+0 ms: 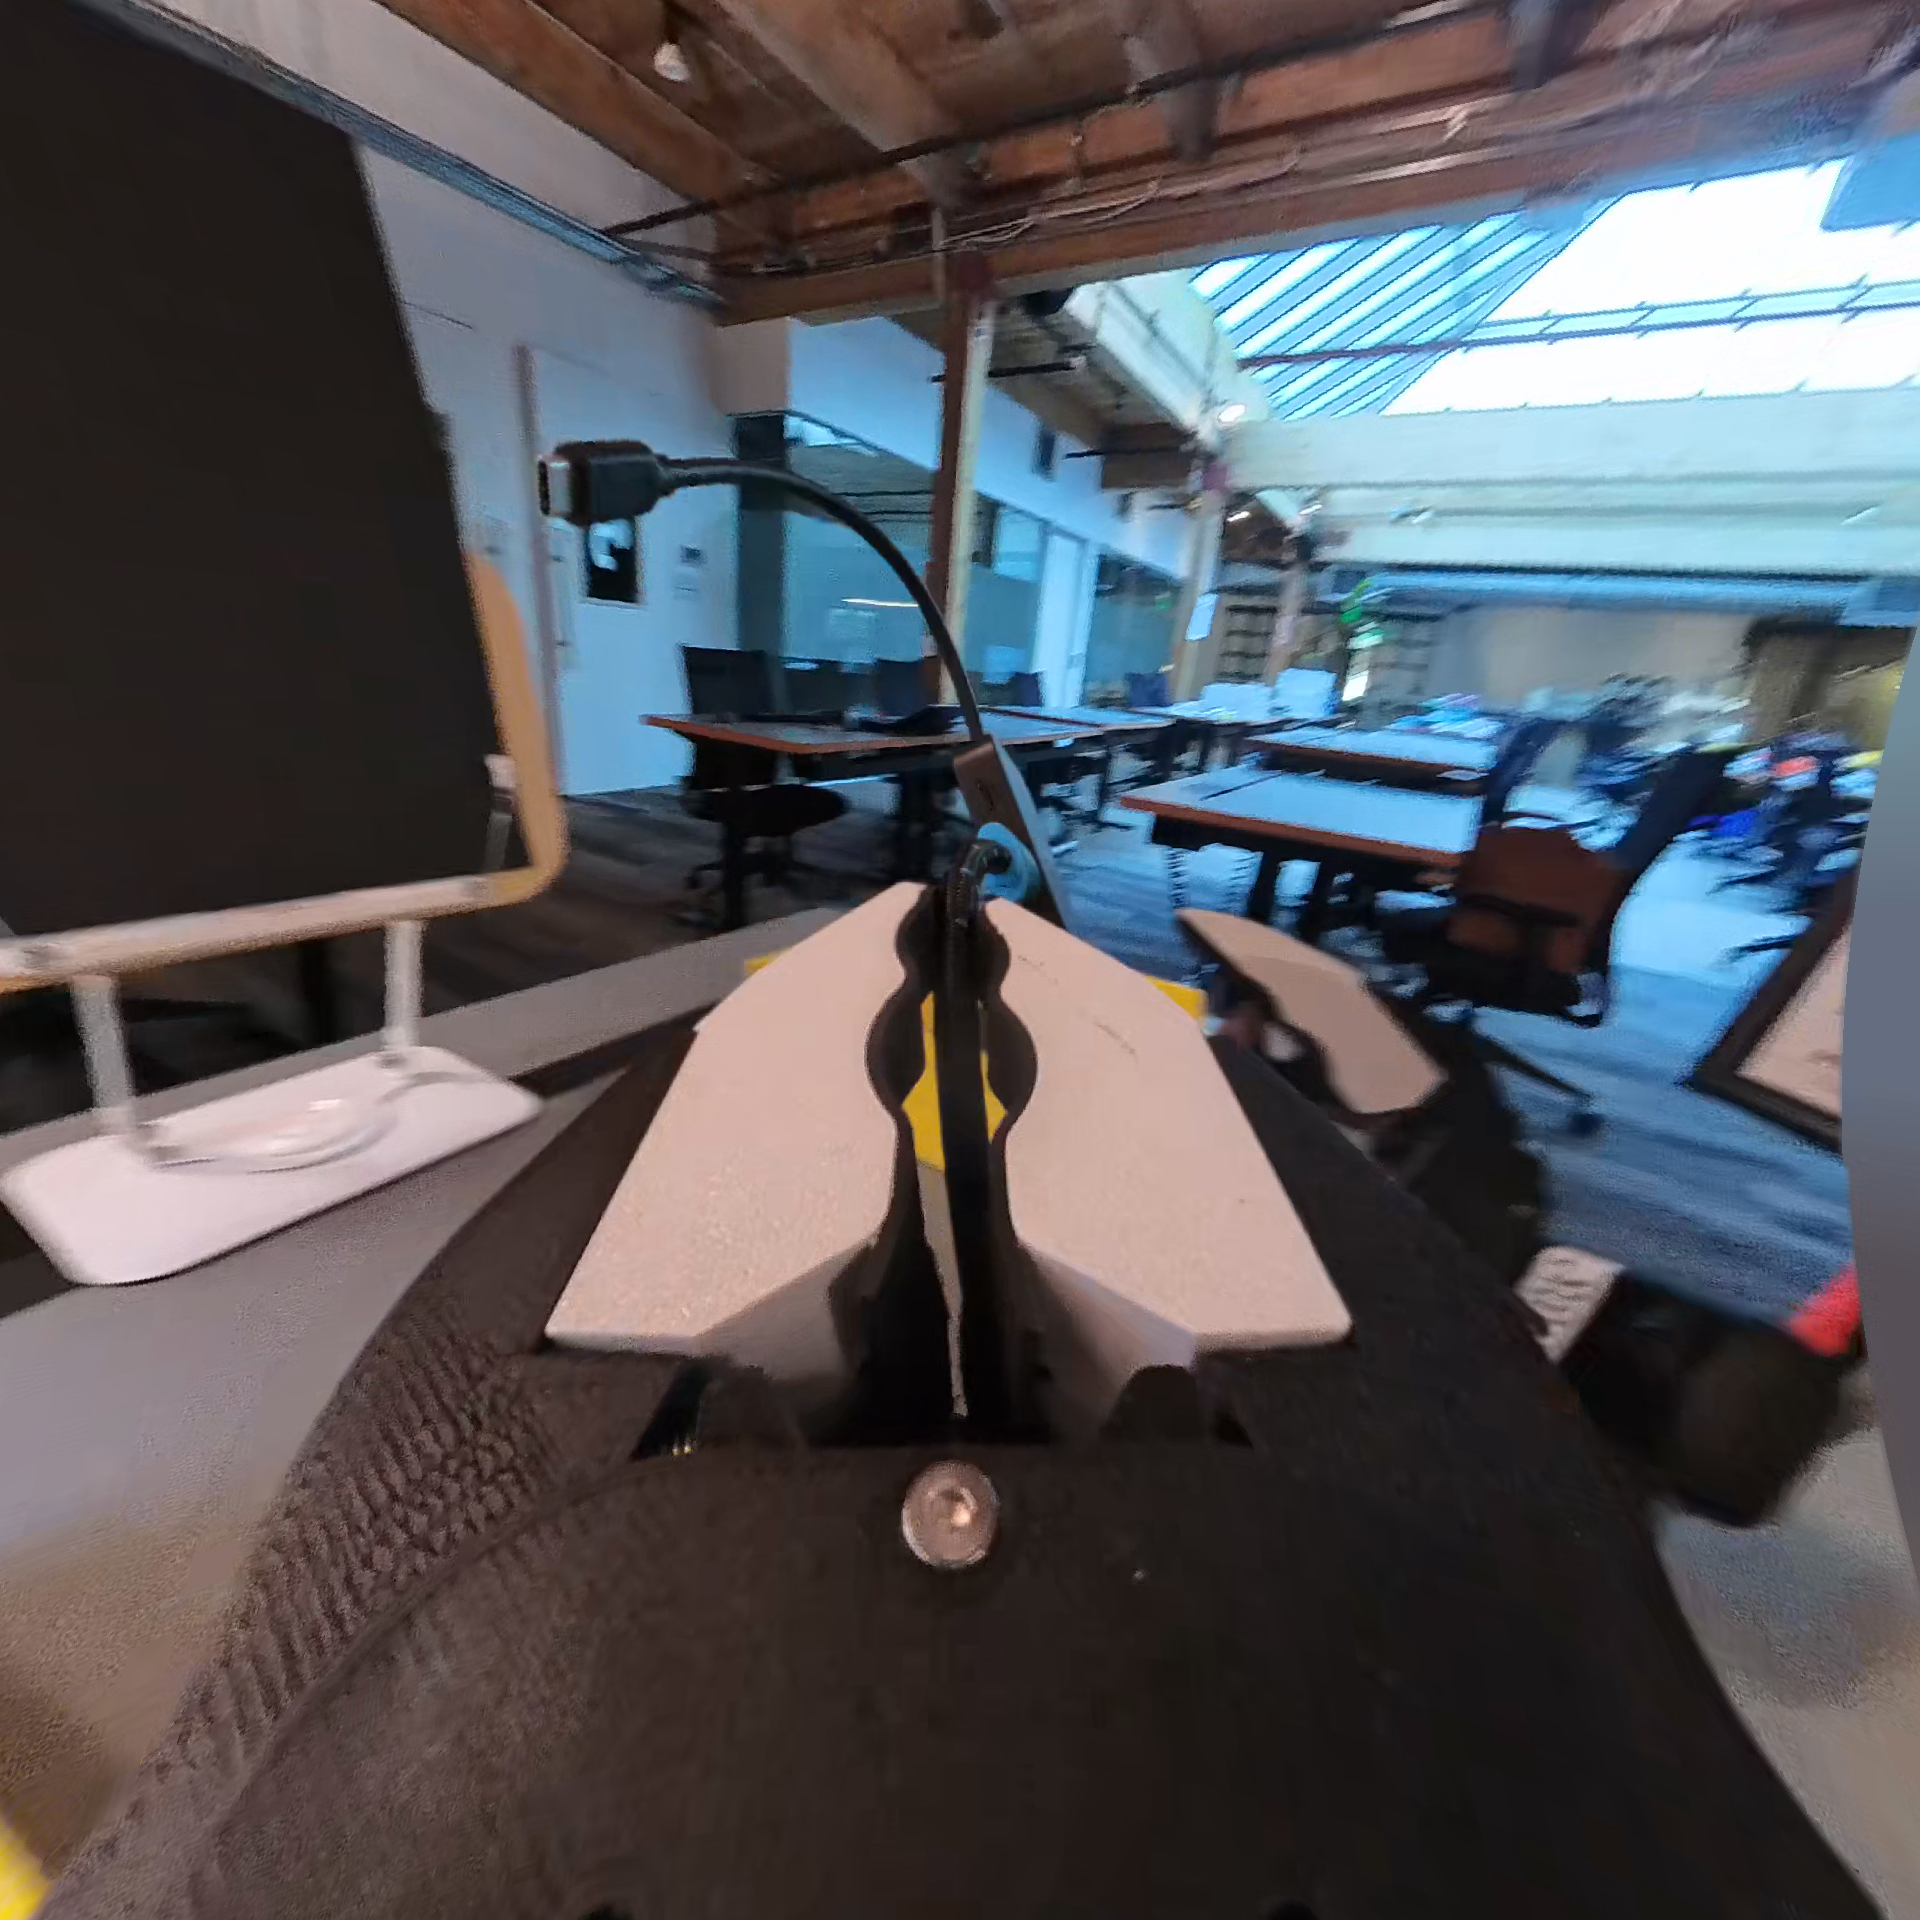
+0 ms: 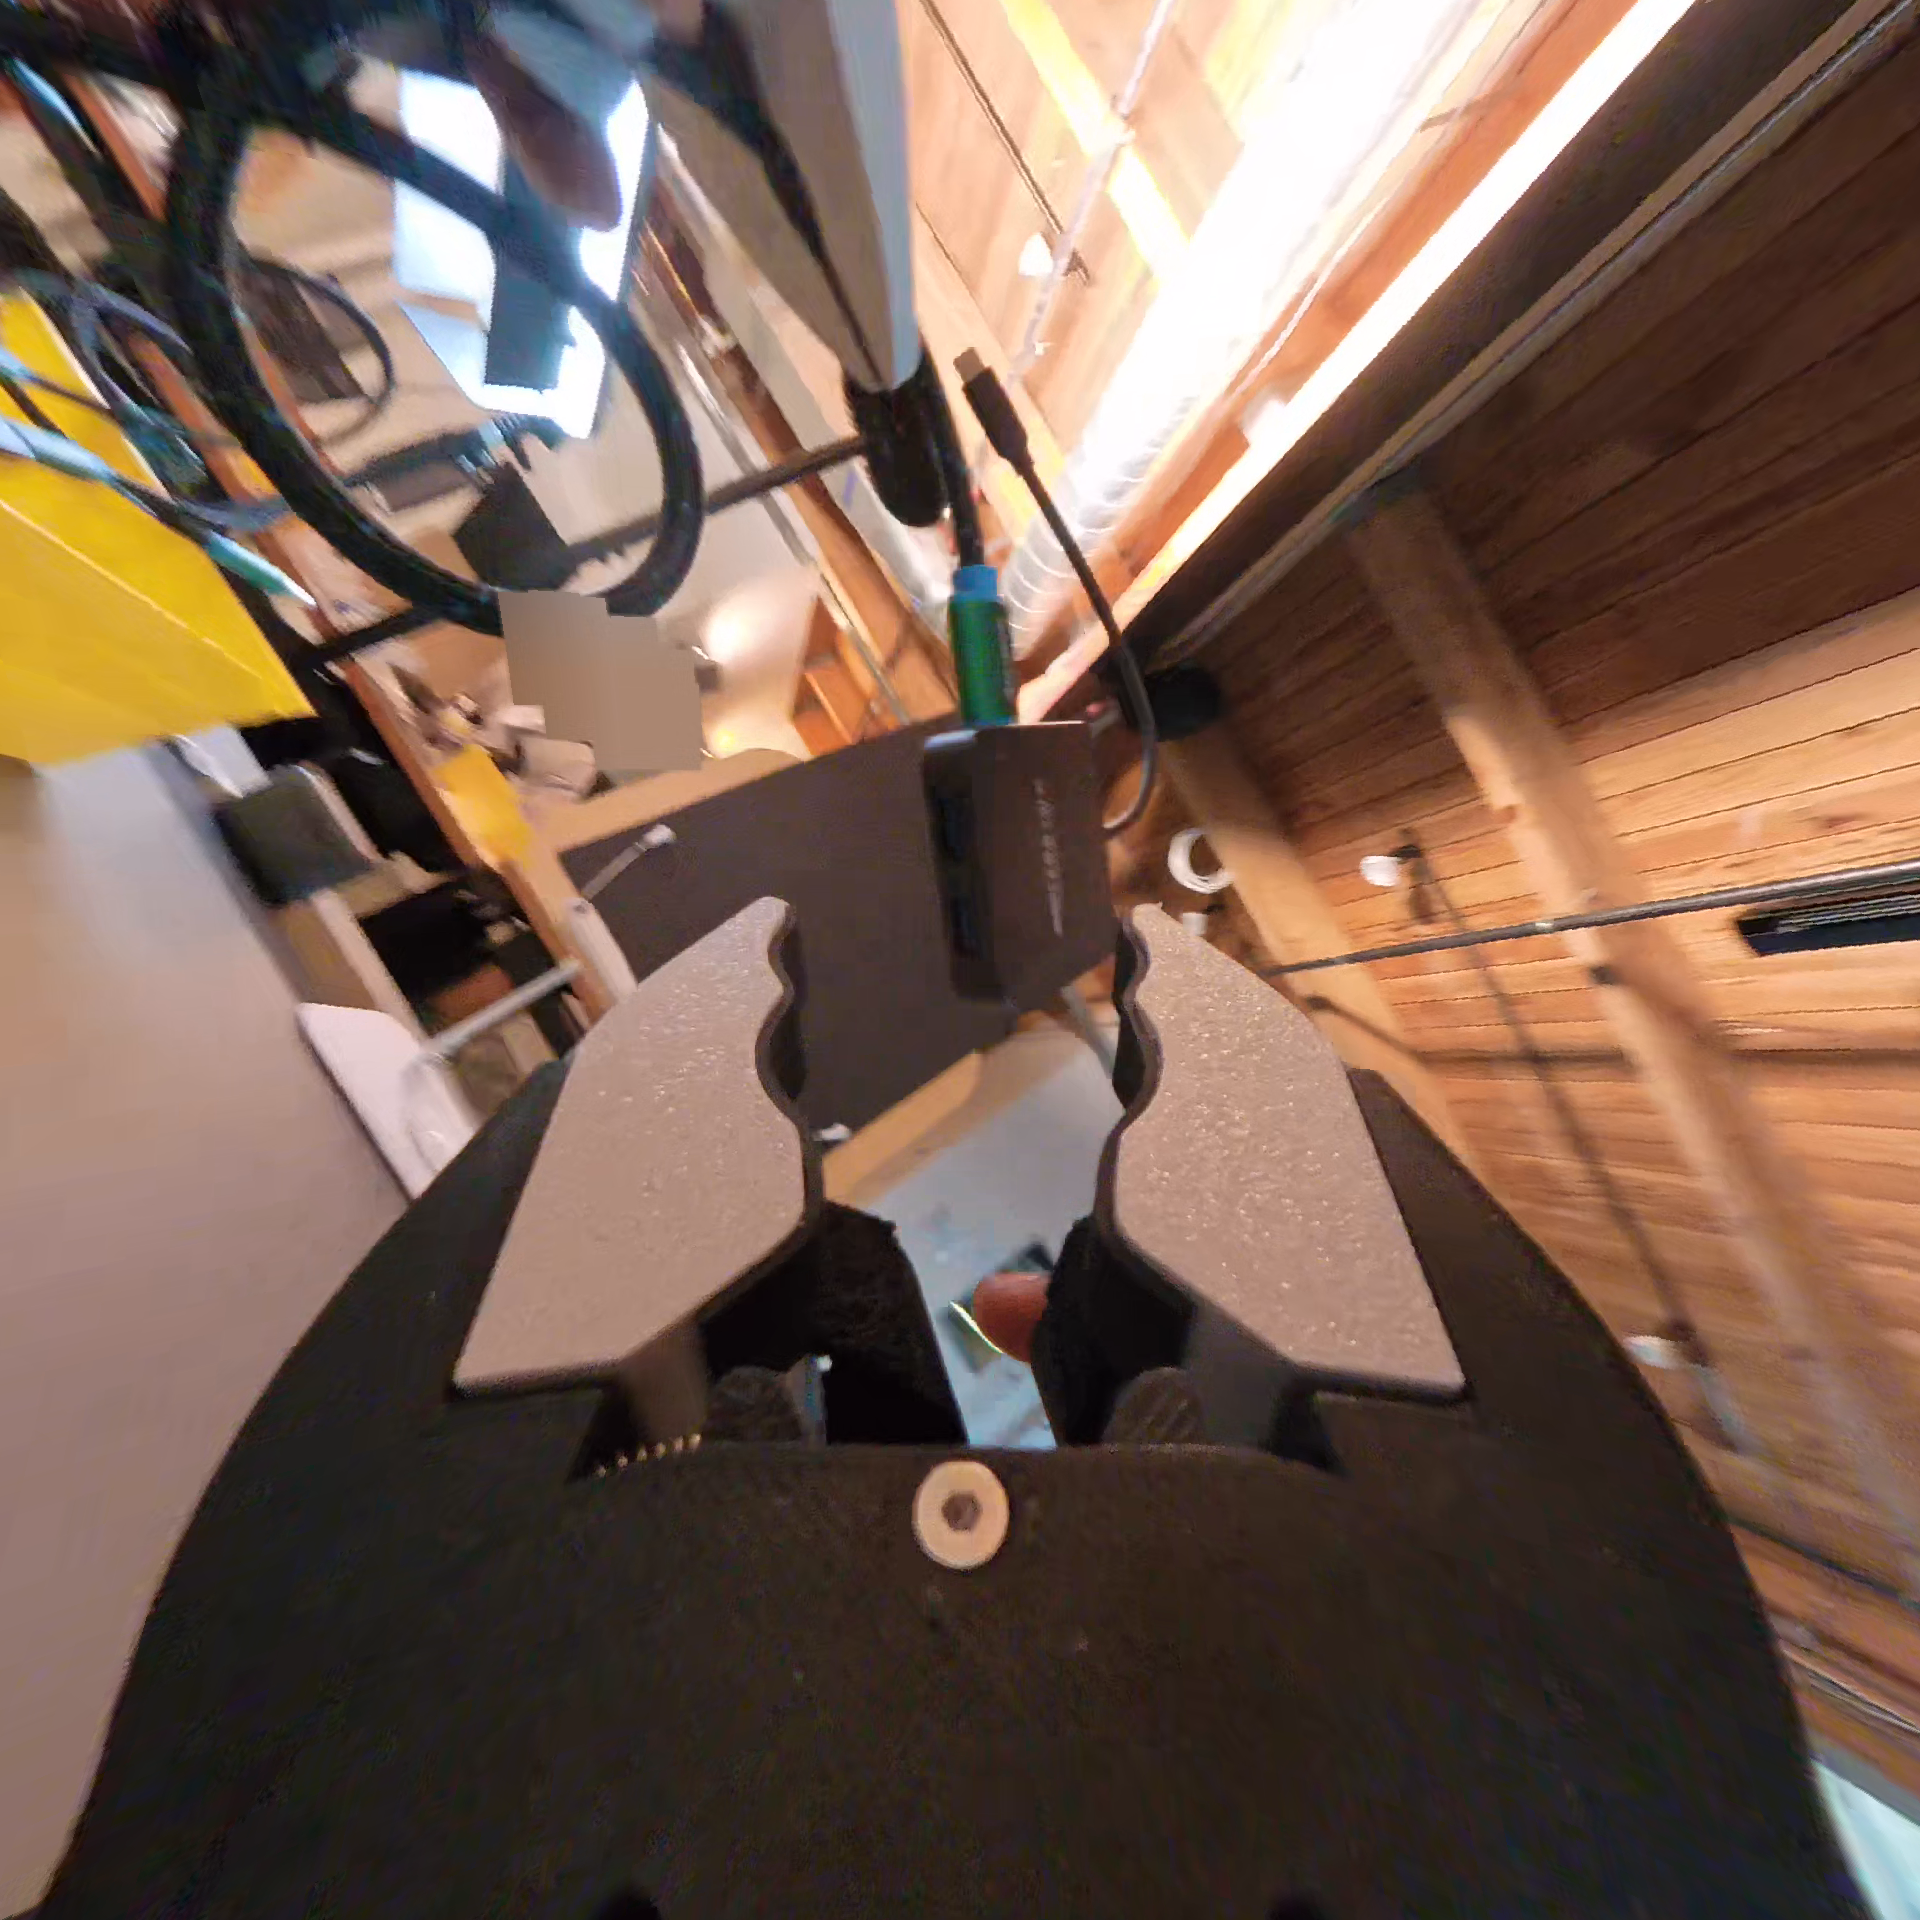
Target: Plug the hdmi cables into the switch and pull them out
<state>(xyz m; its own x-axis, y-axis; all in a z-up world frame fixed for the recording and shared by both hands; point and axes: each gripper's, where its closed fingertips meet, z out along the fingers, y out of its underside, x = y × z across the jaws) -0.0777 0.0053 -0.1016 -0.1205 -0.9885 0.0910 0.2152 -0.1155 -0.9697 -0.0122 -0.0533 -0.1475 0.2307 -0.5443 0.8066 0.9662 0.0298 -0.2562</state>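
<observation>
The left gripper (image 1: 951, 914) has two flat grey fingers (image 1: 748, 1143) with a grainy skin and wavy inner edges. They are squeezed together on a thin black cable (image 1: 961, 1122) that runs up between them. Just past the tips, the cable meets a small grey switch (image 1: 992, 800) with a blue and green plug (image 1: 1003, 868) stuck in it. A thin black wire curves up from the switch to a chunky black plug end (image 1: 597, 483), which hangs in the air to the left, touching nothing. Left of the switch stands a dark board on a white stand (image 1: 270, 1153) with a smooth, rounded base.

Right of the switch is the right gripper (image 2: 956, 935). Its rough grey fingers (image 2: 665, 1122) are spread apart and hold nothing. In its own camera, the boxy dark switch (image 2: 1023, 862) sits just past the tips, closer to the right finger. The green plug (image 2: 982, 665) goes into its far end, with a thick black cable behind it. Left of the switch is a shiny yellow box (image 2: 114, 613).
</observation>
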